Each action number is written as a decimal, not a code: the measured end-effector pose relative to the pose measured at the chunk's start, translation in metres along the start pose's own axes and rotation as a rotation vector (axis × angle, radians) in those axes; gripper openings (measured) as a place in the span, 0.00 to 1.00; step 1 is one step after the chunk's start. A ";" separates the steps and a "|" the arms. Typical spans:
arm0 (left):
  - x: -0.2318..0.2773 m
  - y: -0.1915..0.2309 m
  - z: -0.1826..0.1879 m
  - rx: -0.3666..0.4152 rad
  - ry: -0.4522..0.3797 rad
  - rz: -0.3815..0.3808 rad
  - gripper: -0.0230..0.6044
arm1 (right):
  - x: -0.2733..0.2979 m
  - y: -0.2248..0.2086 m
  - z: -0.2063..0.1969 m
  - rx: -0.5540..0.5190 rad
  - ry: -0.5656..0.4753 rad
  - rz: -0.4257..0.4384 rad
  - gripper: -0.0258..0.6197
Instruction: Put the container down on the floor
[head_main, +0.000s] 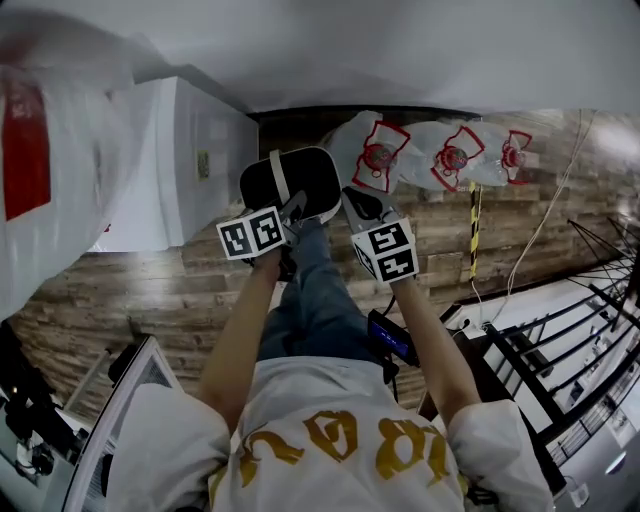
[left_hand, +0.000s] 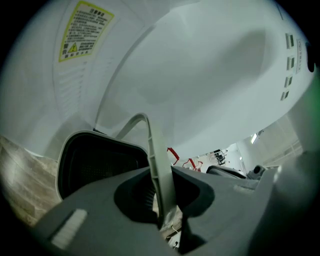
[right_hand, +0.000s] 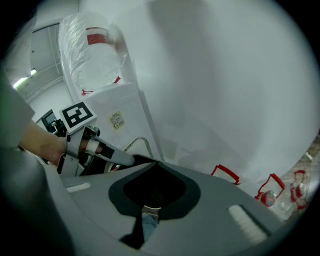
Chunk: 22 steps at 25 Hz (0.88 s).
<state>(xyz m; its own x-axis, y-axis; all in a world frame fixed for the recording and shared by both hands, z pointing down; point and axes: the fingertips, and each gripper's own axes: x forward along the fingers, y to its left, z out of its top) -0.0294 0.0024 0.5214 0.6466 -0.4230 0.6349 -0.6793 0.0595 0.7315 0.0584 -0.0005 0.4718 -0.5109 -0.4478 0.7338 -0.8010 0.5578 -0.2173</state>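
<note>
Noted: left claw clamps the container's thin handle; right claw closed, seemingly pinching its rim. I fear a swing or slip before the floor.

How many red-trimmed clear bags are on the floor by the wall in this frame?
3. They lie in a row along the wall, beyond the container: left bag, middle bag, right bag. More could be hidden behind it.

Far left, big clear plastic bag with a red patch. Next along, tall white cabinet, yellow warning label on its side. Against the white wall, clear red-trimmed bags. Just below, yellow-and-black striped post.
</note>
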 end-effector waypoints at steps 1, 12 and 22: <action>0.003 0.003 0.000 -0.010 -0.010 0.002 0.13 | 0.002 -0.001 -0.003 0.018 -0.001 0.011 0.09; 0.037 0.049 -0.004 0.017 -0.017 0.083 0.13 | 0.046 -0.025 -0.045 0.031 0.056 0.036 0.09; 0.065 0.077 -0.014 0.008 -0.020 0.110 0.13 | 0.089 -0.020 -0.064 -0.040 0.090 0.081 0.09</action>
<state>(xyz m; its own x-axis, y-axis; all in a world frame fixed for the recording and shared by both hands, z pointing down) -0.0348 -0.0081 0.6220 0.5608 -0.4320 0.7063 -0.7486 0.0998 0.6554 0.0485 -0.0065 0.5828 -0.5417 -0.3367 0.7702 -0.7446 0.6174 -0.2538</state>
